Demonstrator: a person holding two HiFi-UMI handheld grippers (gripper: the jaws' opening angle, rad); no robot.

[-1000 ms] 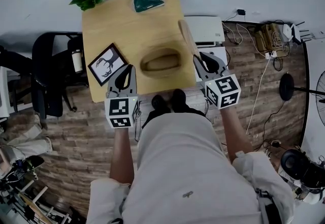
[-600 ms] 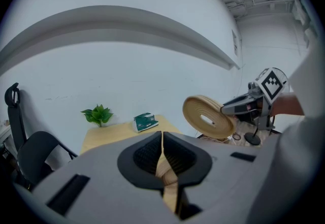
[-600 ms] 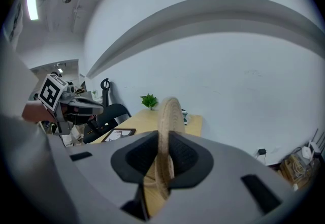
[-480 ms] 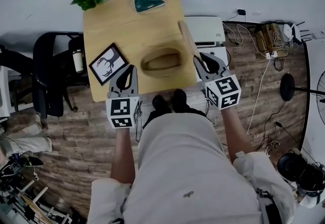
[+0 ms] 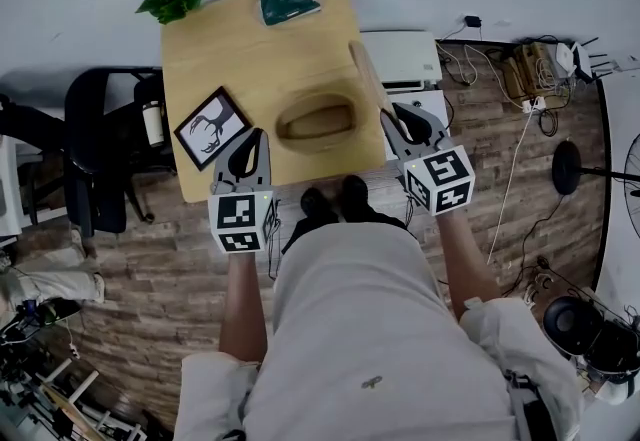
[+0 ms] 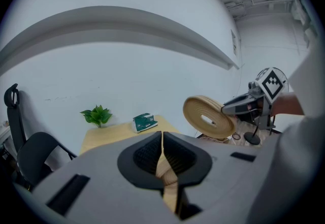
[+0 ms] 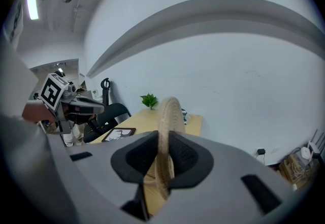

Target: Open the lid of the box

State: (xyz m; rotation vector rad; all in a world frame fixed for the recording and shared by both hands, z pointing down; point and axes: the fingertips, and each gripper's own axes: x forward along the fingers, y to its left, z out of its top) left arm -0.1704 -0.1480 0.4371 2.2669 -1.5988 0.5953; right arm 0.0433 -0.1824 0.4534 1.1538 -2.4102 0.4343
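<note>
Nothing has shifted since the earlier frames as far as we see: both claws and the lid sit where they were. Right claw [image 7: 163, 139] is clamped on the lid [image 7: 169, 111], rim pinched between the pads, lid stood up on edge. From the head view the lid [image 5: 367, 74] is a thin strip at the right end of the box [image 5: 318, 121], which lies near the front edge of the counter [image 5: 250, 39] with its hollow showing. We judge the task mostly done: the lid is off the opening, and what is left is to swing it fully clear or set it down and let go. Left claw [image 6: 161, 136] is closed, tips together; the tan strip in the gap looks to us like counter, not a held thing. It hangs near the box's left end, not touching. Hard to make out: whether the lid's lower edge rests on the box rim or is hinged there, since the right claw covers that spot. Both gripper views hide the box behind their own bodies, and we cannot tell if anything is inside.
</note>
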